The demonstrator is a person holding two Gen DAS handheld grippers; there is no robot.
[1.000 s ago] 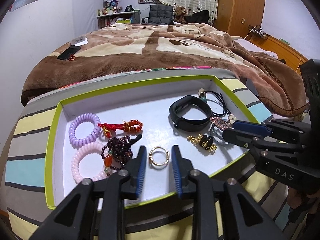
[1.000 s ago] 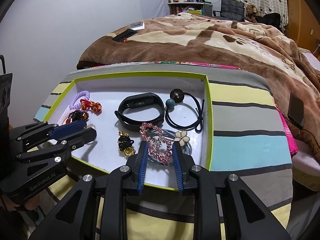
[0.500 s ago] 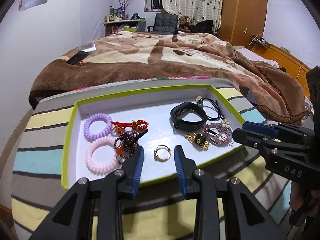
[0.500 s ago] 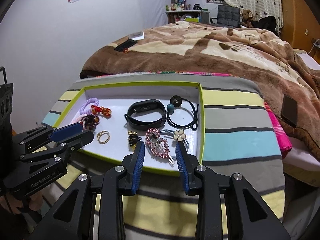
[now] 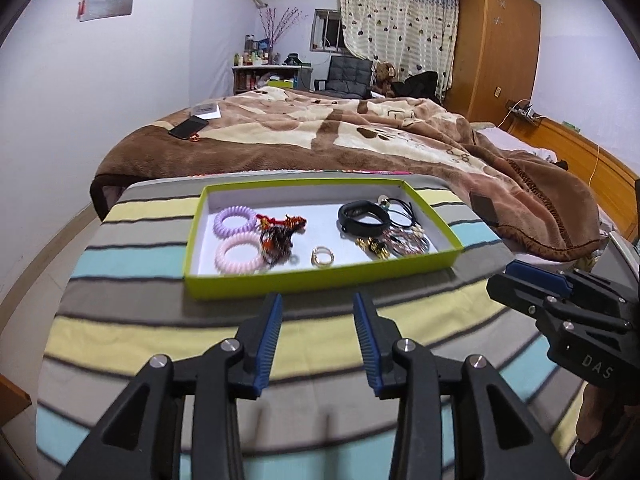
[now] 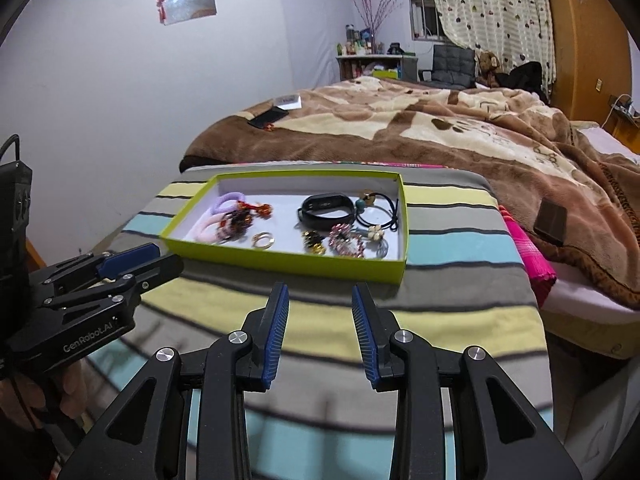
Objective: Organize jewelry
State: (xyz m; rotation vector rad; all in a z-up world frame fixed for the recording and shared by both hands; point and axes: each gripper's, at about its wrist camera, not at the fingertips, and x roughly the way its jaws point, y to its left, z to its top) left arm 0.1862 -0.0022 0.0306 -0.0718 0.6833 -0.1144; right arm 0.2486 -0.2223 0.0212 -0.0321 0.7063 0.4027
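Ahead, jewelry tray (image 5: 320, 280) beyond both tools, left tool (image 5: 318, 300) opening, empty, right tool (image 6: 320, 292) open, empty.

right gripper (image 5: 532, 280) body, left wrist view: "DAS";
left gripper (image 6: 132, 260) body, right wrist view: "GenRobot.AI";
other text: none legible

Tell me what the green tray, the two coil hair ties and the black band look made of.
Green tray: likely cardboard, matte lime outside with thin folded walls and a white inside. Coil hair ties, purple and pink: glossy, slightly translucent spiral plastic. Black band: probably matte silicone or rubber, smooth and bent into a loop.
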